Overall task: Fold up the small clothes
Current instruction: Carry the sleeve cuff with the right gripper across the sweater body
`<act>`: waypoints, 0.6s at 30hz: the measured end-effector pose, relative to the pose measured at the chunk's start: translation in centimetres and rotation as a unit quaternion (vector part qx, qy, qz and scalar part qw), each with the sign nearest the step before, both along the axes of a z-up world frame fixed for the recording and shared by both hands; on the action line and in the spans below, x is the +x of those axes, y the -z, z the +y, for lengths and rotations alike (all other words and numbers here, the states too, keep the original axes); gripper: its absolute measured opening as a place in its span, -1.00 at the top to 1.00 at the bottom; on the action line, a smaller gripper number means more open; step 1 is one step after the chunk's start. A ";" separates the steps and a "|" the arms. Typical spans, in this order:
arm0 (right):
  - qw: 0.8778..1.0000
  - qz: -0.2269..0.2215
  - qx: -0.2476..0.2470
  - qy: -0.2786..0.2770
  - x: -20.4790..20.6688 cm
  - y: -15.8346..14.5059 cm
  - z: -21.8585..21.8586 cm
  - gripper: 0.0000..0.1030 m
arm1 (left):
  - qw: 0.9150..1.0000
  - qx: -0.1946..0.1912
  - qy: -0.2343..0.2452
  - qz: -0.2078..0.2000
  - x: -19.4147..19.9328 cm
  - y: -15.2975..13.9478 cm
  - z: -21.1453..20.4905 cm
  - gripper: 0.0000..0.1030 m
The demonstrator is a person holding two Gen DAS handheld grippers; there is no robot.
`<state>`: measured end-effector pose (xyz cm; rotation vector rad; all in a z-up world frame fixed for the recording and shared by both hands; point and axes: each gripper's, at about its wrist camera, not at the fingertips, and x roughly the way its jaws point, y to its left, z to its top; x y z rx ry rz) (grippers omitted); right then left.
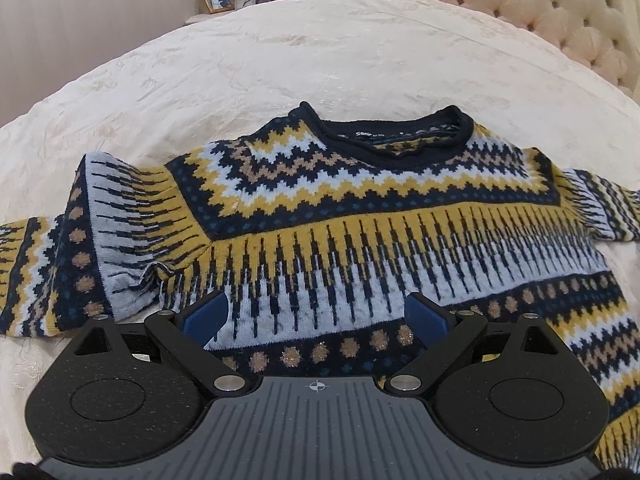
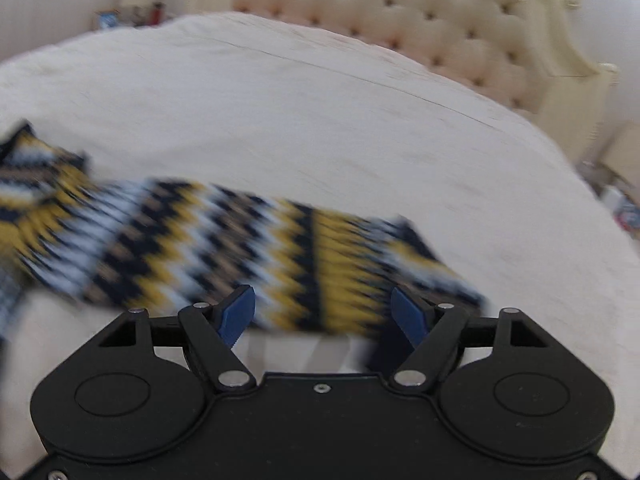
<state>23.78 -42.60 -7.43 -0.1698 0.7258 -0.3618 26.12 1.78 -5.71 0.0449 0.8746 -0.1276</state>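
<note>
The navy, yellow and pale-blue patterned knit sweater (image 1: 340, 216) is spread flat on the cream bed (image 1: 280, 60). Both the left claw (image 1: 316, 316) and right claw (image 2: 323, 312) are held wide apart, empty, just over it.

Sweater (image 1: 360, 216): chunky knit, matt, fuzzy, with faint glitter in the tan dots. Bedspread (image 1: 280, 68): cream cloth, crinkled, slight sheen. Headboard (image 2: 420, 12): tufted, buttoned upholstery. Left gripper (image 1: 316, 316): matt black speckled plastic, blue ribbed pads (image 1: 206, 316), bright metal pins.
</note>
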 end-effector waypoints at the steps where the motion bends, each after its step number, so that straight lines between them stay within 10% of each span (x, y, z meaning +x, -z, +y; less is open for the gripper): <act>1: 1.000 0.004 -0.006 0.005 -0.2 0.3 -0.3 -0.50 | 1.000 0.001 0.001 0.001 0.0 0.0 -0.1 -0.87; 10: 0.999 0.019 -0.032 0.020 0.8 2.0 -1.5 -0.38 | 1.000 0.007 0.008 0.004 0.1 0.5 -0.3 -0.87; 14: 0.999 0.026 0.021 0.042 0.6 1.7 -3.1 0.72 | 1.000 0.004 0.006 0.006 0.2 0.6 -0.2 -0.87; 18: 0.995 0.012 0.079 0.053 0.4 -0.8 -4.0 0.83 | 1.000 -0.001 0.003 0.002 0.2 0.4 -0.2 -0.87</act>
